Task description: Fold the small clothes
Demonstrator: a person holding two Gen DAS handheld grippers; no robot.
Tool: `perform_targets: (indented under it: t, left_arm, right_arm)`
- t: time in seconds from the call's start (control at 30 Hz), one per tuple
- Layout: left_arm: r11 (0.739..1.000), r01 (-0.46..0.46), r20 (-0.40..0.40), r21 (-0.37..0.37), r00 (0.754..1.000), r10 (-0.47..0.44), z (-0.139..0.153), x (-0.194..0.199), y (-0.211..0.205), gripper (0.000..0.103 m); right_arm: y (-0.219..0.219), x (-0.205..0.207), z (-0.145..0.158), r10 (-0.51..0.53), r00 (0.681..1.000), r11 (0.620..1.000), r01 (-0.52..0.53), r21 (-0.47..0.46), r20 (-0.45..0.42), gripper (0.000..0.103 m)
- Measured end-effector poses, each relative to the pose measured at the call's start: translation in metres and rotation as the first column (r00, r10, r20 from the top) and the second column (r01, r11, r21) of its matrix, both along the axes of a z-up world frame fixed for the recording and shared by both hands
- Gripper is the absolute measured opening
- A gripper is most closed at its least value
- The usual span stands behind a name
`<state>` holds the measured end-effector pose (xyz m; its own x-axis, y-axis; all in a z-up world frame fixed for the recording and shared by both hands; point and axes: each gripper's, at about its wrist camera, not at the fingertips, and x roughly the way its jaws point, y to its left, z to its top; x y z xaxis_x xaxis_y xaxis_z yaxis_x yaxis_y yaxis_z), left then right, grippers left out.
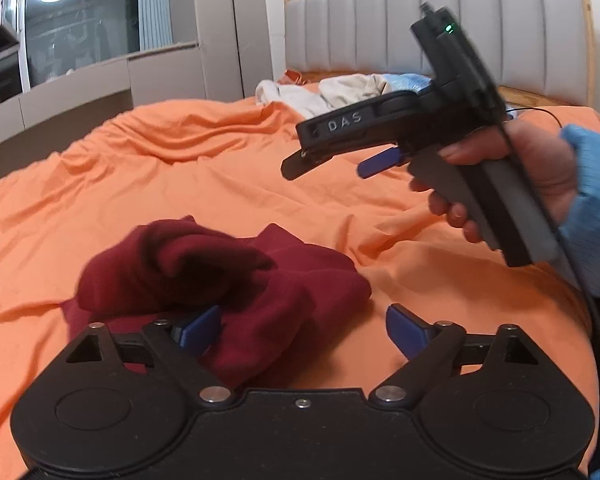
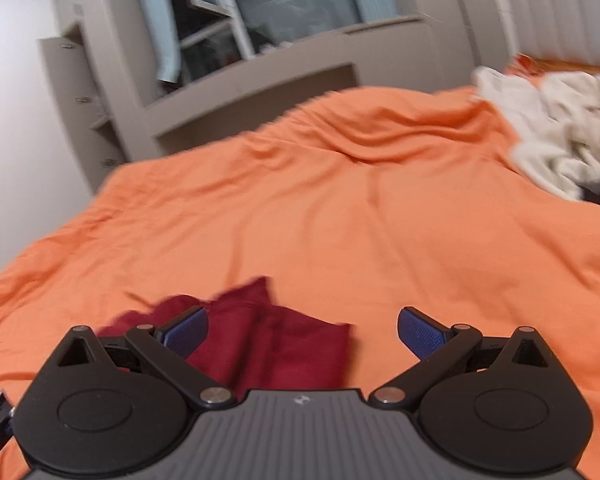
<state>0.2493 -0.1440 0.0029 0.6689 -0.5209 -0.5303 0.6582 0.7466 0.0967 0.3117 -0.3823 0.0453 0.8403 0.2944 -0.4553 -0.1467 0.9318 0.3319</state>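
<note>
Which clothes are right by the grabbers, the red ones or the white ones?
The dark red garment, bunched on the orange sheet just in front of the left gripper. The cream clothes lie far off by the headboard.

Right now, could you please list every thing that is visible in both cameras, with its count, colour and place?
garment: one, dark red, crumpled on the near part of the bed
bed sheet: one, orange, covers the bed
pile of clothes: one, cream and white, far end near the headboard
headboard: one, grey padded with wooden frame, far end
window: one, dark, beyond the bed
left gripper: one, black with blue pads, open, over the garment
right gripper: one, black with blue pads, open
hand: one, blue sleeve, holds the right gripper
</note>
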Motion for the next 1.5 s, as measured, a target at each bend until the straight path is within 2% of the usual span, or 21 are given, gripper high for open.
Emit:
perform_targets:
  t: [0.13, 0.23, 0.33, 0.47, 0.53, 0.6, 0.63, 0.73, 0.8, 0.87, 0.93, 1.0, 1.07, 1.1, 1.2, 1.27, 1.4, 1.5]
  left_arm:
    - [0.998, -0.065, 0.069, -0.011, 0.995, 0.066, 0.001, -0.013, 0.027, 0.095]
    - [0.991, -0.121, 0.07, -0.054, 0.99, 0.125, 0.002, -0.017, 0.046, 0.097]
    - [0.987, -0.151, 0.042, -0.048, 0.987, 0.153, 0.001, -0.016, 0.053, 0.099]
    - [0.988, -0.156, 0.047, -0.019, 0.987, 0.157, -0.004, -0.02, 0.057, 0.099]
    - [0.987, -0.162, 0.055, -0.004, 0.985, 0.162, -0.006, -0.022, 0.061, 0.1]
    - [0.985, -0.172, 0.047, -0.003, 0.984, 0.172, -0.007, -0.022, 0.064, 0.1]
    - [0.984, -0.179, 0.039, -0.005, 0.983, 0.179, -0.008, -0.021, 0.066, 0.1]
    - [0.978, -0.207, 0.013, -0.013, 0.978, 0.207, -0.008, -0.018, 0.072, 0.1]
    - [0.975, -0.22, 0.001, -0.029, 0.975, 0.22, -0.007, -0.017, 0.076, 0.1]
    - [0.973, -0.226, -0.003, -0.046, 0.974, 0.226, -0.004, -0.016, 0.078, 0.1]
    - [0.973, -0.224, -0.003, -0.052, 0.974, 0.224, -0.003, -0.015, 0.077, 0.1]
    - [0.974, -0.218, 0.001, -0.052, 0.976, 0.219, -0.002, -0.014, 0.074, 0.1]
    - [0.976, -0.211, 0.006, -0.048, 0.977, 0.211, -0.003, -0.015, 0.071, 0.1]
    - [0.977, -0.207, 0.008, -0.046, 0.978, 0.207, -0.003, -0.015, 0.07, 0.1]
    - [0.979, -0.202, 0.014, -0.038, 0.979, 0.203, -0.004, -0.015, 0.066, 0.1]
    - [0.979, -0.201, 0.018, -0.034, 0.979, 0.202, -0.005, -0.015, 0.064, 0.1]
    - [0.978, -0.202, 0.018, -0.042, 0.979, 0.203, -0.005, -0.013, 0.064, 0.1]
    - [0.978, -0.204, 0.019, -0.048, 0.979, 0.205, -0.006, -0.013, 0.064, 0.1]
  right_arm:
    - [0.028, -0.005, 0.012, 0.133, 0.989, 0.991, -0.135, 0.021, 0.067, 0.103]
    - [0.053, -0.003, 0.017, 0.23, 0.97, 0.972, -0.233, 0.031, 0.082, 0.103]
    - [0.079, 0.005, 0.02, 0.317, 0.946, 0.947, -0.319, 0.021, 0.069, 0.103]
    - [0.109, 0.011, 0.014, 0.357, 0.934, 0.933, -0.356, -0.044, 0.018, 0.102]
    - [0.12, 0.009, 0.008, 0.355, 0.935, 0.931, -0.353, -0.098, 0.0, 0.095]
    - [0.124, 0.005, 0.004, 0.336, 0.942, 0.932, -0.333, -0.144, -0.002, 0.081]
    - [0.123, 0.001, 0.002, 0.317, 0.948, 0.937, -0.314, -0.151, 0.001, 0.077]
    - [0.112, -0.006, 0.001, 0.28, 0.96, 0.955, -0.276, -0.107, 0.016, 0.058]
    - [0.101, -0.011, 0.002, 0.249, 0.968, 0.966, -0.246, -0.082, 0.024, 0.042]
    - [0.088, -0.018, 0.003, 0.202, 0.979, 0.978, -0.2, -0.063, 0.03, 0.04]
    - [0.069, -0.021, 0.004, 0.154, 0.988, 0.988, -0.154, -0.025, 0.026, 0.04]
    - [0.051, -0.02, 0.005, 0.121, 0.993, 0.993, -0.121, 0.011, 0.012, 0.045]
    - [0.037, -0.016, 0.003, 0.099, 0.995, 0.995, -0.099, 0.018, -0.026, 0.073]
    - [0.032, -0.014, 0.001, 0.092, 0.995, 0.996, -0.091, 0.014, -0.044, 0.08]
    - [0.016, -0.011, -0.002, 0.045, 0.997, 0.999, -0.044, 0.013, -0.067, 0.086]
    - [0.009, -0.01, -0.003, 0.022, 0.997, 0.999, -0.02, 0.028, -0.067, 0.097]
    - [0.005, -0.004, -0.009, -0.013, 0.997, 1.0, 0.015, 0.027, -0.079, 0.101]
    - [0.008, 0.006, -0.02, -0.018, 0.993, 0.999, 0.021, 0.025, -0.118, 0.101]
